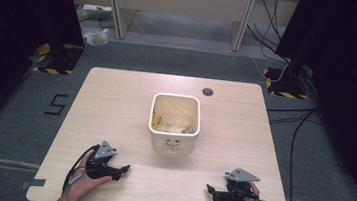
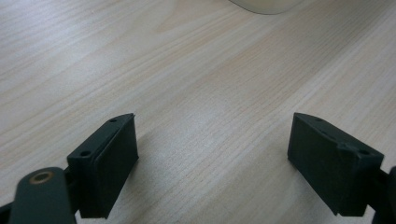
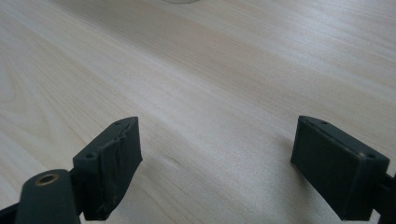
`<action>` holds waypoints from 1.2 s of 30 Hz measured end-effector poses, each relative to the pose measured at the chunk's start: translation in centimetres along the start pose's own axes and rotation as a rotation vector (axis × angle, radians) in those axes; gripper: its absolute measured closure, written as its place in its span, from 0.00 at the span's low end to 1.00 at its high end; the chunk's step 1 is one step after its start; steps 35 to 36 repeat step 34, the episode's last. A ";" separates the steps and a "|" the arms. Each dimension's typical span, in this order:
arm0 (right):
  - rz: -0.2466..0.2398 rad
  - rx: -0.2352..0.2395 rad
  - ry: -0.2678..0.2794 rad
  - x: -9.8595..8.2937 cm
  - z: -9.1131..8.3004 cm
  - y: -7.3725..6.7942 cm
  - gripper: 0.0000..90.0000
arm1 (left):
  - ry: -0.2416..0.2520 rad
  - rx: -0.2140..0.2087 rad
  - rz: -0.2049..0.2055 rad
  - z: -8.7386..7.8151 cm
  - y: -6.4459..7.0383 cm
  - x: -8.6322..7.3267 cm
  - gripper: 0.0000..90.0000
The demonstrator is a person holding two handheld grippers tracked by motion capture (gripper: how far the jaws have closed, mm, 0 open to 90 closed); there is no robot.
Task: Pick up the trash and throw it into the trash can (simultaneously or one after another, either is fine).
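A white square bin [image 1: 174, 125] stands in the middle of the light wooden table [image 1: 116, 104], with small scraps lying inside at its bottom. My left gripper [image 1: 121, 171] rests near the front left edge, held by a hand, jaws spread wide over bare wood [image 2: 212, 154]. The bin's base [image 2: 264, 5] peeks in at the top of the left gripper view. My right gripper [image 1: 211, 192] sits near the front right edge, also open, with nothing between its jaws [image 3: 215, 163]. Both point inward toward the table's centre.
A round cable hole [image 1: 208, 91] lies behind the bin near the far edge. Beyond the table stand a desk frame [image 1: 181, 10], floor cables [image 1: 285, 117] at the right, and yellow-black taped stand bases [image 1: 52, 59].
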State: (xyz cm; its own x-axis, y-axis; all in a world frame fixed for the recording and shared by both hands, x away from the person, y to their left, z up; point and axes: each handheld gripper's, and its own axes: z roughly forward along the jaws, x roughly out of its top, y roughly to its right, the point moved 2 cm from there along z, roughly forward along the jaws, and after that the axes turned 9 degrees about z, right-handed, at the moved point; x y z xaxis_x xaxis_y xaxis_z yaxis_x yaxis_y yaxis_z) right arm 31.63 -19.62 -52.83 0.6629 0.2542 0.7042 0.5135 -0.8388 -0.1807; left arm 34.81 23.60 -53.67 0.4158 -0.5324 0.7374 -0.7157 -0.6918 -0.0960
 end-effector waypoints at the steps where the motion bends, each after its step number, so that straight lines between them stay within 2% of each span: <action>1: -0.005 -0.001 0.007 -0.1 0.0 0.0 0.17 | 0.002 0.000 0.000 0.0 0.0 0.0 0.17; 5: -0.024 -0.015 0.012 -0.4 -0.1 -0.1 0.17 | 0.003 0.002 0.001 0.0 0.0 0.0 0.17; 8: -0.064 -0.047 -0.001 -0.5 -0.1 -0.4 0.16 | 0.004 0.002 0.001 0.0 0.0 0.0 0.17; 36: -0.066 -0.047 -0.001 -0.5 0.0 -0.5 0.15 | 0.004 0.002 0.000 0.0 0.0 -0.1 0.17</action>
